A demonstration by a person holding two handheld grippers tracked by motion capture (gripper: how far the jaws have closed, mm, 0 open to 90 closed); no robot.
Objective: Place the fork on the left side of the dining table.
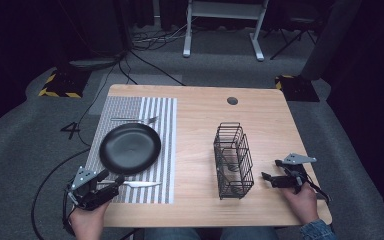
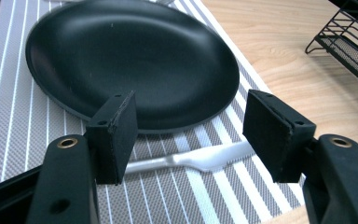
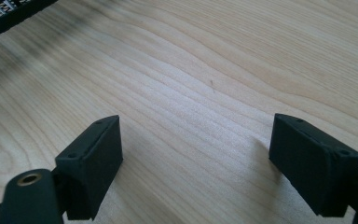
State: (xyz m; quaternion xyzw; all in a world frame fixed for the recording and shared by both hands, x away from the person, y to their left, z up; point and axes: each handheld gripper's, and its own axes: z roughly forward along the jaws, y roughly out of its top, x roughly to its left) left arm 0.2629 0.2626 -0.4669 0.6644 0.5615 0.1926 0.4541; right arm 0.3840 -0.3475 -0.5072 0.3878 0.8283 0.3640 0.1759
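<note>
The white knife (image 2: 191,160) lies flat on the striped placemat (image 2: 9,116), just beside the near rim of the black plate (image 2: 130,65), with its blade toward the bare wood and its handle running behind one of the left gripper's pads. It looks like thin moulded plastic, though the close view is soft enough that I would not swear to the material; if so, it should be very light, a little springy, smooth and apt to skid or tip when pinched. Lying so low, it gives little edge to catch, so the narrow neck where handle meets blade seems the best place to close on. The left gripper (image 2: 191,135) stands wide open astride it, holding nothing. Across the table (image 1: 200,110), past the wire rack (image 1: 233,161), the right gripper (image 3: 196,163) is also spread wide and empty, low over plain wood.
</note>
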